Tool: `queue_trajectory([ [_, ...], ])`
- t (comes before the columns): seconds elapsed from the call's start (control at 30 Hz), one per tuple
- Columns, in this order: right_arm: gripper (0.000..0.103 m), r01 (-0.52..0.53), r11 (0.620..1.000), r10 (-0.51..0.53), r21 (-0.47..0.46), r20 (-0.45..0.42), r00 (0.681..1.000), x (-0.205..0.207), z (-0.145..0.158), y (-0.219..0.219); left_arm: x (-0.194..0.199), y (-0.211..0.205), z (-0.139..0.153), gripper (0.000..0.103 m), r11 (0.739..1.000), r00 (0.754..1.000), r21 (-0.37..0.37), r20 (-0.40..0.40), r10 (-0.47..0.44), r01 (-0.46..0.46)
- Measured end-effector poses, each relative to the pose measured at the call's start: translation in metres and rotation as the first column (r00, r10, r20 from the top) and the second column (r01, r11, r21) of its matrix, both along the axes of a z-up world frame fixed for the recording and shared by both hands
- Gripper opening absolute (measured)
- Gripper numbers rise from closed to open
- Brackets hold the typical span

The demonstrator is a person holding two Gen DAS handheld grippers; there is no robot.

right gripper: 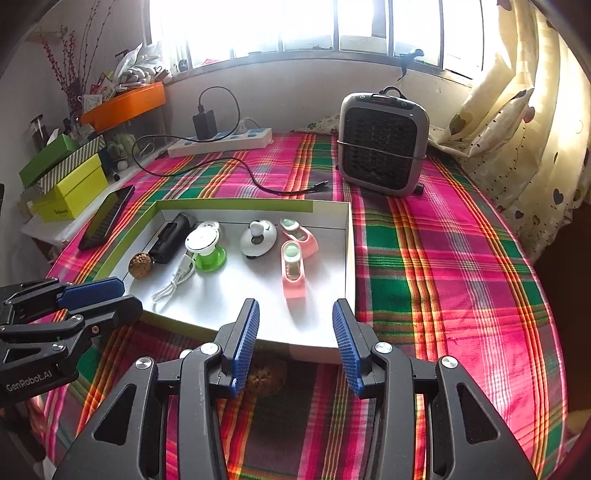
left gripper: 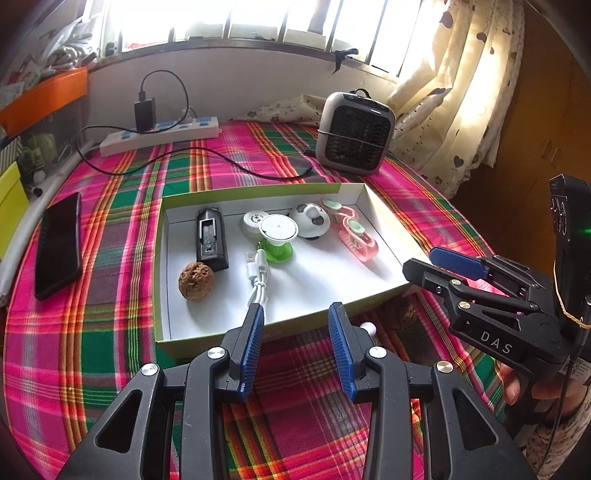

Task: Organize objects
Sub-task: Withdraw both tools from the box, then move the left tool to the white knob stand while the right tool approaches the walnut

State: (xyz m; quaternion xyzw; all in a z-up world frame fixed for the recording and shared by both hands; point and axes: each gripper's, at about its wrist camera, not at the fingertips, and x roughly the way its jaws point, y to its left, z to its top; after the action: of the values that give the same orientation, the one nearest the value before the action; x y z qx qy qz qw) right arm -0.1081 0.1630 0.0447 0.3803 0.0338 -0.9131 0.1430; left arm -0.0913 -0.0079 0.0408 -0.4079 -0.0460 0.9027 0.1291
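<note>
- A shallow white box [left gripper: 384,229] with a green rim is seen on a pink and green plaid tablecloth [left gripper: 110,332].
- Inside the box are held a walnut [left gripper: 196,281], a black charger [left gripper: 211,238], a coiled white cable [left gripper: 258,280], a green spool [left gripper: 277,236], a white round gadget [left gripper: 309,221] and two pink clips [left gripper: 351,229].
- A second walnut [right gripper: 264,378] is seen on the cloth, just outside the box's near wall.
- The left gripper [left gripper: 296,350] is held spread and empty before the box.
- The right gripper [right gripper: 295,345] is likewise spread, with nothing pinched, above the second walnut.
- A phone [left gripper: 59,245] lies left of the box; a small heater [left gripper: 354,134] stands behind it.

Blown-out daylight from the window [left gripper: 258,22] backlights the scene; fisheye edges curve darkly.
</note>
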Motion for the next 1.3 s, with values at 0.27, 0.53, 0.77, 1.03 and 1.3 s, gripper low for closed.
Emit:
queue_trajectory([
  [0.27, 0.042, 0.015, 1.0, -0.015, -0.009, -0.01, 1.0, 0.018, -0.005, 0.007, 0.019, 0.004, -0.003, 0.035, 0.999, 1.0, 0.025, 0.001, -0.029, 0.029],
  [0.53, 0.043, 0.029, 0.999, -0.029, -0.018, -0.015, 0.999, 0.033, -0.009, 0.016, 0.024, 0.017, -0.012, 0.038, 0.993, 0.995, 0.061, 0.017, -0.098, 0.097],
  [0.77, 0.043, 0.045, 0.999, -0.045, -0.024, -0.014, 0.999, 0.041, -0.011, 0.024, 0.02, 0.033, -0.025, 0.039, 0.99, 0.989, 0.052, 0.049, -0.137, 0.134],
  [1.03, 0.043, 0.062, 0.997, -0.062, -0.037, -0.004, 0.998, 0.043, -0.014, 0.032, 0.009, 0.043, -0.029, 0.039, 0.989, 0.988, 0.021, 0.055, -0.147, 0.146],
  [1.3, 0.043, 0.067, 0.997, -0.066, -0.038, 0.006, 0.998, 0.04, -0.017, 0.035, 0.001, 0.05, -0.035, 0.039, 0.989, 0.988, -0.013, 0.057, -0.144, 0.145],
])
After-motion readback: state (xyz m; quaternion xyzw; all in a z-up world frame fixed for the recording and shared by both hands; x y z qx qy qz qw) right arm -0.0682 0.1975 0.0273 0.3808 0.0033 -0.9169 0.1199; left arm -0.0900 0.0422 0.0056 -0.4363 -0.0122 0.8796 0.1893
